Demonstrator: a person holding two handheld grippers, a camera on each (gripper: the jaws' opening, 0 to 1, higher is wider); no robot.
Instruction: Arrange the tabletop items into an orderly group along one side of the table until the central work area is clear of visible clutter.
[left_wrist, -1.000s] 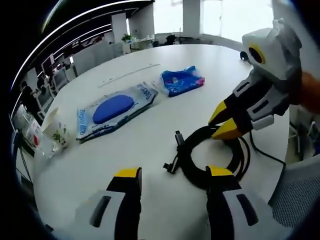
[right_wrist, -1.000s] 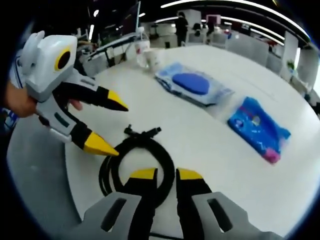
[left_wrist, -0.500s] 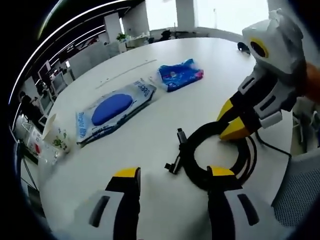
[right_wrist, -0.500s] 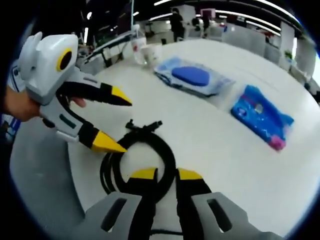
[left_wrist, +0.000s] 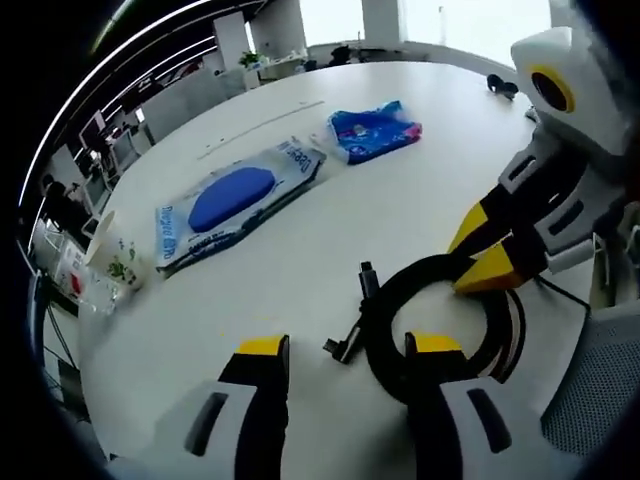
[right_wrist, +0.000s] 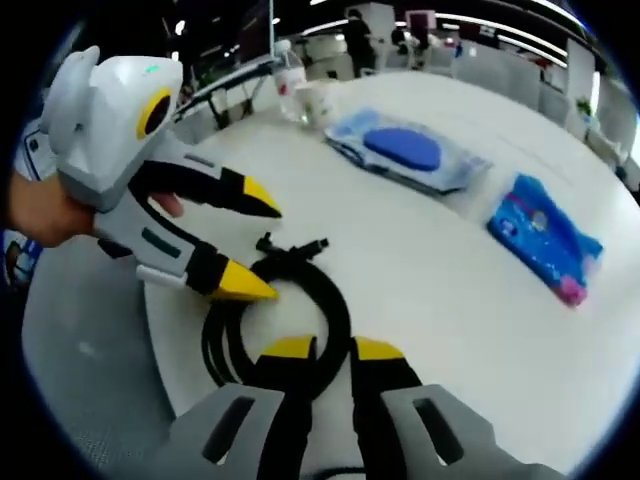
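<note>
A black coiled cable (left_wrist: 380, 325) lies near the table's edge, its plug ends pointing toward the table's middle. In the right gripper view my right gripper (right_wrist: 332, 348) stands shut on the near side of the black coiled cable (right_wrist: 338, 300). It enters the left gripper view as the right gripper (left_wrist: 478, 255), pinching the coil's far side. My left gripper (left_wrist: 347, 345) is open, its right jaw over the coil's near rim. In the right gripper view the left gripper (right_wrist: 255, 240) straddles the coil's left side, the lower tip touching it.
A wet-wipes pack (left_wrist: 235, 200) with a blue oval lies mid-table, a blue snack bag (left_wrist: 375, 130) beyond it. A paper cup (left_wrist: 115, 260) and a plastic bottle (right_wrist: 290, 85) stand at the far edge. The white table (left_wrist: 300, 270) ends just behind the cable; a chair (left_wrist: 600, 390) sits there.
My left gripper has moved closer to the coil, its jaws still open and now around the coil's side. The right gripper keeps its hold on the cable.
</note>
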